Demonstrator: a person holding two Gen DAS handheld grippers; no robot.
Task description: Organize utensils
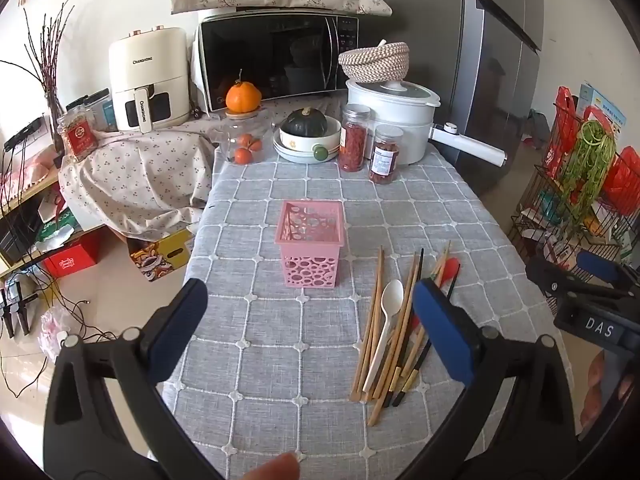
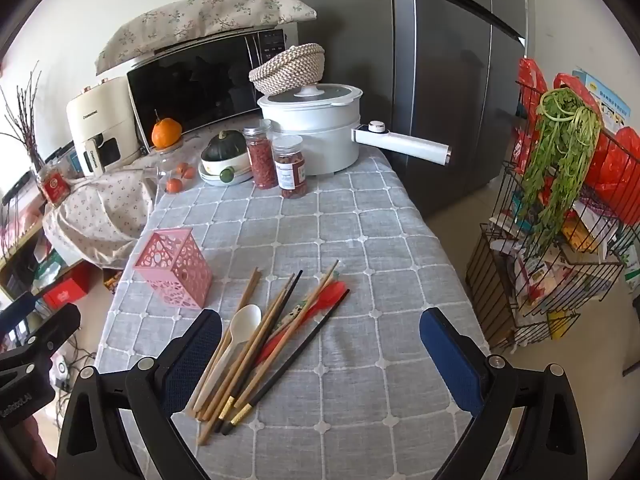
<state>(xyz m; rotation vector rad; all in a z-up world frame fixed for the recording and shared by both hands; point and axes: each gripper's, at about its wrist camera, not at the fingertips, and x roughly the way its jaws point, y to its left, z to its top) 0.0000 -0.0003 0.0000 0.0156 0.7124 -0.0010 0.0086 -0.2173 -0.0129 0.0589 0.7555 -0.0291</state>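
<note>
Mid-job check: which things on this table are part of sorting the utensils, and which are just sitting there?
For the job:
pink holder
chopsticks
white spoon
red spoon

Just lying about:
microwave
air fryer
white pot
two jars
squash in bowl
oranges

Left gripper point(image 1: 308, 320) wide open, right gripper point(image 2: 320, 344) wide open, both angled downward

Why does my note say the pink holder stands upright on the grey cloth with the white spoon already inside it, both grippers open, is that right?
One detail is wrong: the white spoon is not in the pink holder. It lies on the grey cloth among the chopsticks, beside the holder, as the right wrist view shows. The holder does stand upright, and the left gripper and right gripper are both open.
</note>
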